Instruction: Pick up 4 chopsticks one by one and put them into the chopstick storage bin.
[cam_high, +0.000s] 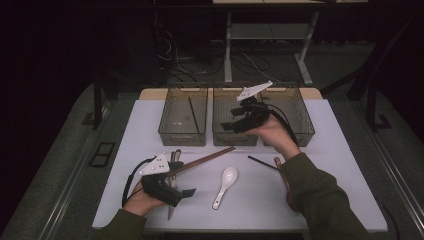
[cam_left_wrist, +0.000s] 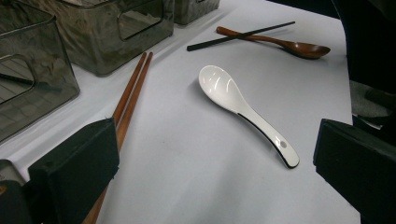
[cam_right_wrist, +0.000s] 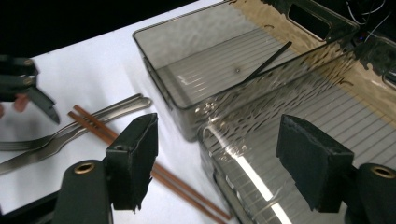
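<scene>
in the high view the right gripper (cam_high: 231, 125) hangs above the middle smoky clear plastic bin (cam_high: 235, 136), at the upper centre of the frame. its jaws stand apart with nothing between them. in the right gripper view the ribbed floor of that bin (cam_right_wrist: 299, 126) lies directly below the spread jaws, and the neighbouring smoky bin (cam_right_wrist: 205, 60) at the upper middle holds a thin black chopstick (cam_right_wrist: 268, 60) leaning slantwise, its long axis running from lower left to upper right.

the left gripper (cam_high: 192, 191) rests low on the white counter (cam_high: 150, 120) at the lower left of the high view, jaws released and bare. in the left gripper view the white ceramic soup spoon (cam_left_wrist: 243, 109) lies flat between and beyond the two jaws, apart from both; its bowl points to the upper left, its handle to the lower right. the pair of brown wooden chopsticks (cam_left_wrist: 133, 88) runs just beside the jaw at the left, pointing up and to the right.
</scene>
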